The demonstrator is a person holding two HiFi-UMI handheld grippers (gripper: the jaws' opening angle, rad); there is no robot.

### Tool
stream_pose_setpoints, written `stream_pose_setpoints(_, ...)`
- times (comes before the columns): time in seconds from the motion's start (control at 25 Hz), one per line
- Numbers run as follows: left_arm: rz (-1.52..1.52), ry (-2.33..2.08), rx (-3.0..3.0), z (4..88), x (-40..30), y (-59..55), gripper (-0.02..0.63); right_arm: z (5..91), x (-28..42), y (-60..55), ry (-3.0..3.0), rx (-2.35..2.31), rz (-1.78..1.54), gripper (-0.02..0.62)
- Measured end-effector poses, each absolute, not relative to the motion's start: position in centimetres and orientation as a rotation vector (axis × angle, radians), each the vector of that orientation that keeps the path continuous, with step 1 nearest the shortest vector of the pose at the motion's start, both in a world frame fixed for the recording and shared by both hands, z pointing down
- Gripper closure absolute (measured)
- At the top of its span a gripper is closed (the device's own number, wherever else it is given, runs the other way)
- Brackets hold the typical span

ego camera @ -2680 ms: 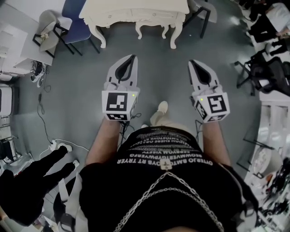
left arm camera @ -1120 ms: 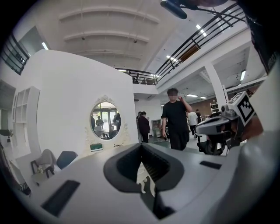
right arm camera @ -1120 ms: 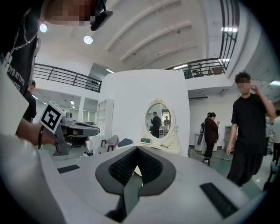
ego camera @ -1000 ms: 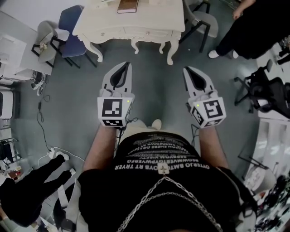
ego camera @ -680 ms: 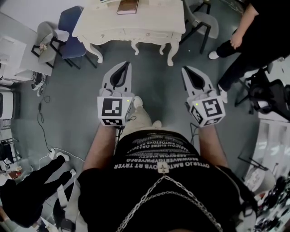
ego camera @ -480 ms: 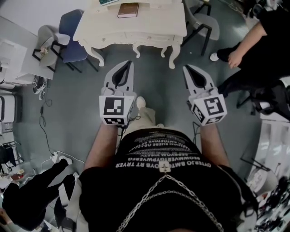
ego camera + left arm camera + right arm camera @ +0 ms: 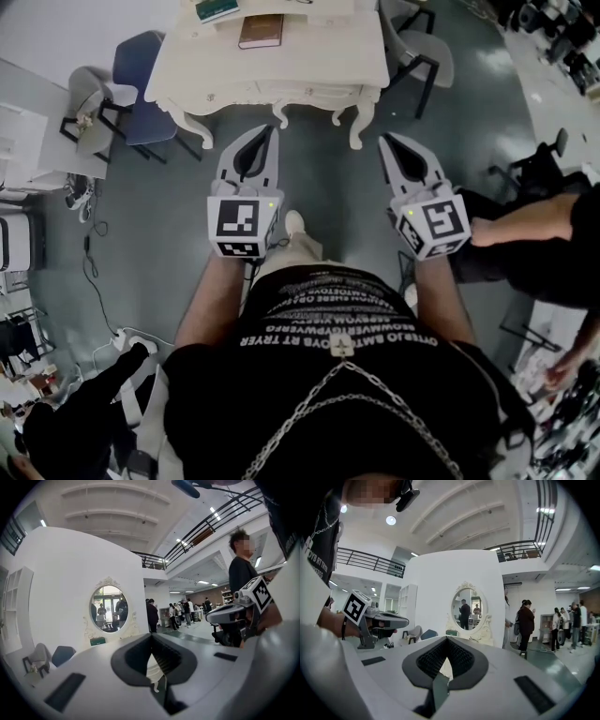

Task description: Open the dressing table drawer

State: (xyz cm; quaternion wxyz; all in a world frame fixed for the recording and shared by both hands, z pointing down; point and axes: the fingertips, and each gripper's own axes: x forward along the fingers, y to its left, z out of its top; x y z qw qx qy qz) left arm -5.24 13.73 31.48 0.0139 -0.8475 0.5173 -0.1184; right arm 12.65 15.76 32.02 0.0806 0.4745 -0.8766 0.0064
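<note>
Straight ahead of me on the grey floor [image 7: 328, 192] stands the cream-white dressing table with carved legs [image 7: 319, 52], near the top edge of the head view. Its drawer [image 7: 281, 92] sits flush in the front apron under the tabletop, not pulled out. A brown book [image 7: 261, 31] lies on the tabletop, with a green book [image 7: 217, 9] just beyond it. In both gripper views I see the table's oval mirror in an ornate white frame [image 7: 108, 607] against a white wall.

I am holding the left gripper [image 7: 271, 129] and the right gripper [image 7: 383, 141] side by side, both aimed at the table and both short of it, touching nothing. On each, the jaws meet at the tips and nothing lies between them.

A blue chair [image 7: 141, 70] stands left of the table and a grey chair with black legs [image 7: 424, 45] to its right. A person in black clothes [image 7: 539, 248] is at the right edge.
</note>
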Motion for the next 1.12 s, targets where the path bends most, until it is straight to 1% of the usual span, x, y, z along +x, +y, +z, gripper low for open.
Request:
stream_pose_setpoints(0.72, -0.402, 1.559, -2.699, 32.9, -6.2, 7.2, 0.601, 33.5, 10.8, 9.8, -2.586, 1.419, 0.085, 0.594)
stream_pose_setpoints(1.12, -0.403, 1.517, -2.734, 32.8, -6.9, 3.6, 0.603, 32.8, 9.2, 6.4, -2.563, 1.417, 0.082, 0.593)
